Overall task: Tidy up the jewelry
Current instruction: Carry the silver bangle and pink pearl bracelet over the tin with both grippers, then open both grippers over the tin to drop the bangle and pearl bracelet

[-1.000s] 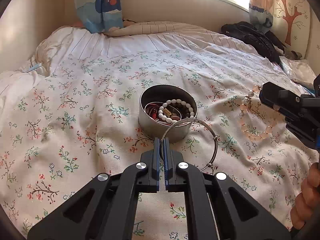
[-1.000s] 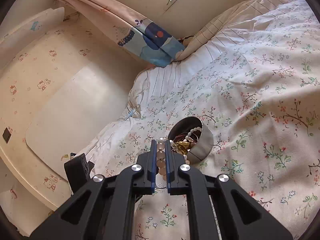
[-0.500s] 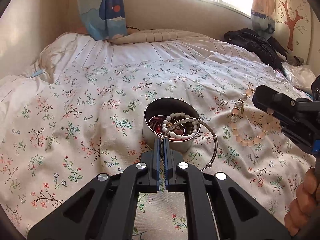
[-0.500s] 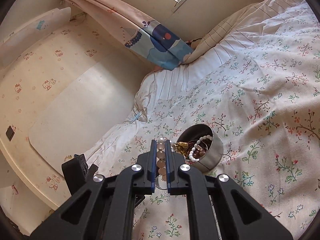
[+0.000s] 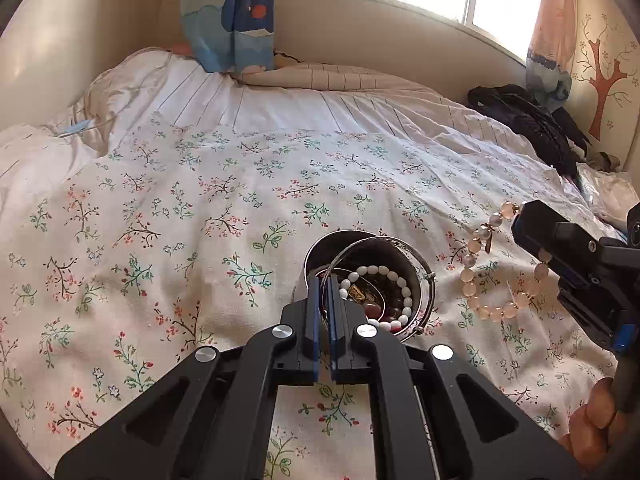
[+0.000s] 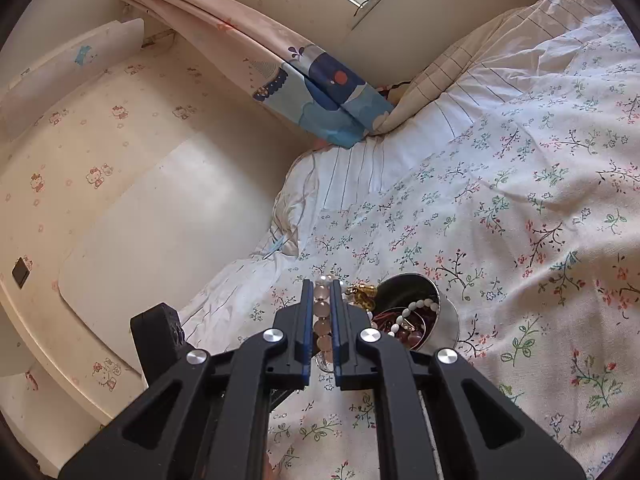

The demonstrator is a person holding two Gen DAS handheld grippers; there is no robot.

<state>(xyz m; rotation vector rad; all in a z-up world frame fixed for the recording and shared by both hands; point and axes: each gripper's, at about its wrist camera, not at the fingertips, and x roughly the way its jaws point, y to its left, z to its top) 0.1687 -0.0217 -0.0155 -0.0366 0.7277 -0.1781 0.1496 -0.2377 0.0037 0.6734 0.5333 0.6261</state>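
My left tool (image 5: 324,280) pinches a silver bangle (image 5: 430,280) over the tin (image 5: 316,248); my right tool (image 6: 321,286), at 3 o'clock, grips pink beads (image 5: 486,308), both for dropping in

The bed (image 5: 280,184) is viewed close, steeply downward, from behind the left gripper (image 5: 324,280). A shallower, rolled view is given toward the wall. The tin (image 5: 320,256) is shared.

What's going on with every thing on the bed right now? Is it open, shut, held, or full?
Round tin: open, no lid, standing on the floral quilt, jewelry inside.
White bead bracelet: lying in the tin.
Silver bangle: held over the tin.
Pink bead bracelet: hanging, held.
Left gripper: shut on the bangle.
Right gripper: shut on the pink bracelet.
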